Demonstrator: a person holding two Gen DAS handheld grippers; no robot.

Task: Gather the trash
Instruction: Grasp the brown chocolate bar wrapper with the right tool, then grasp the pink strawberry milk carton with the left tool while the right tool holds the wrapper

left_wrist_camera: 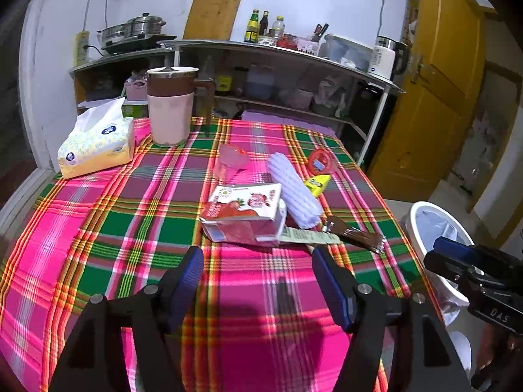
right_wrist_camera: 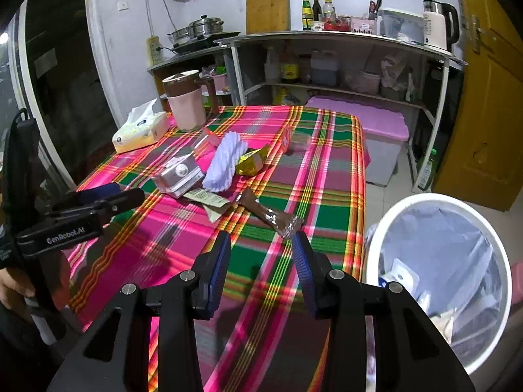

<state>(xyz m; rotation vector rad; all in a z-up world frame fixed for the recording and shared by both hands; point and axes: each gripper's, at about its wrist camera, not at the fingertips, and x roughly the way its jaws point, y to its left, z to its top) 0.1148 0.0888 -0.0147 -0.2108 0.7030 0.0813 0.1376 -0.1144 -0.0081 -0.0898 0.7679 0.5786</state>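
Bench (left_wrist_camera: 98, 222) under pink-green plaid cloth; kitchen shelving (right_wrist_camera: 327, 37) behind, yellow door (left_wrist_camera: 434, 98) at right. Lined white bin (right_wrist_camera: 490, 228) beside bench edge, scraps inside. Trash clustered mid-bench: juice carton (left_wrist_camera: 243, 212) lying flat; white foam sleeve (left_wrist_camera: 294, 189), long axis running away from camera; brown wrapper (right_wrist_camera: 264, 214) pointing toward right tongs (right_wrist_camera: 261, 245). Left tongs (left_wrist_camera: 258, 254) wide open, empty. Right tongs partly open, empty.

Two black claws, left claw (left_wrist_camera: 258, 258) and right claw (right_wrist_camera: 261, 241), each with ribbed blue pads and silver screw heads. White "GenRobot.AI" lettering along one arm.
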